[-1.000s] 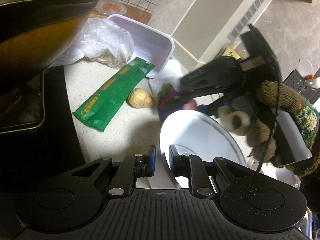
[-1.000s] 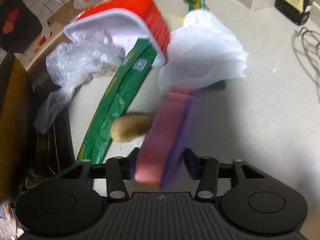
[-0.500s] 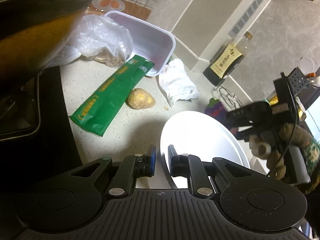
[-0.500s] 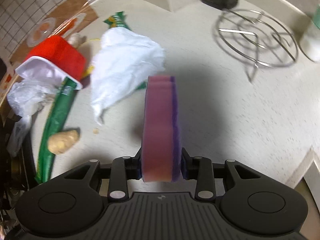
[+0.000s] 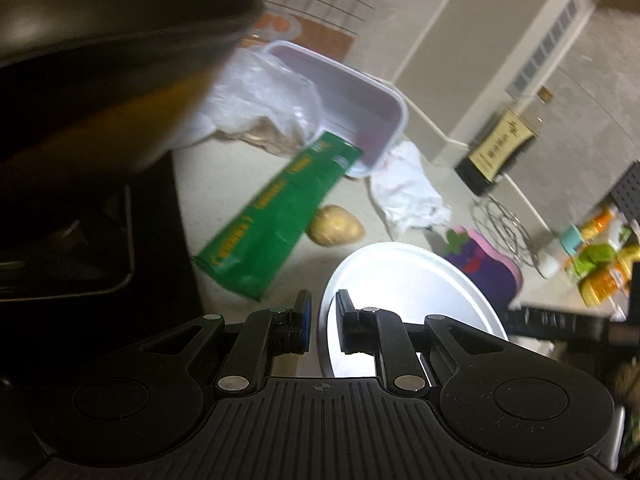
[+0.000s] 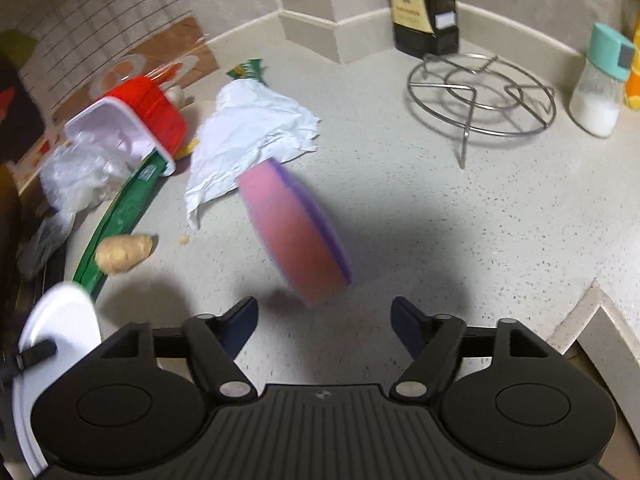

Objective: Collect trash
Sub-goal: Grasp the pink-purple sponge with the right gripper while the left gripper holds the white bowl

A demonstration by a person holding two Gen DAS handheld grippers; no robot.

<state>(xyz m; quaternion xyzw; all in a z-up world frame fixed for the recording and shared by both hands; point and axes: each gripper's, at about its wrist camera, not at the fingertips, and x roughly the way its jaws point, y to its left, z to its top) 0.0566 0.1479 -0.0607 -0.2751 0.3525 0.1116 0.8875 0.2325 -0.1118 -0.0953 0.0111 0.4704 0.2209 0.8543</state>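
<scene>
Both grippers are pointing steeply down at a speckled kitchen counter (image 6: 460, 216). The left gripper (image 5: 322, 316) is pinching the rim of a white plate (image 5: 404, 276) edge-on, its jaws nearly together on it, holding the plate just above the counter. The right gripper (image 6: 324, 316) is opening, its jaws already wide apart; a pink and purple sponge (image 6: 296, 232) is tilting on its edge just ahead of them, blurred, touching neither pad. Trash is lying beyond the sponge: a crumpled white paper (image 6: 248, 140) just behind it, a long green wrapper (image 5: 276, 216), a clear plastic bag (image 5: 264, 96) and a red tub (image 6: 132, 120) tipped on its side. A piece of ginger (image 6: 124, 254) is sitting beside the wrapper. A wire trivet (image 6: 480, 96) is standing well apart, near a dark bottle (image 6: 424, 4).
</scene>
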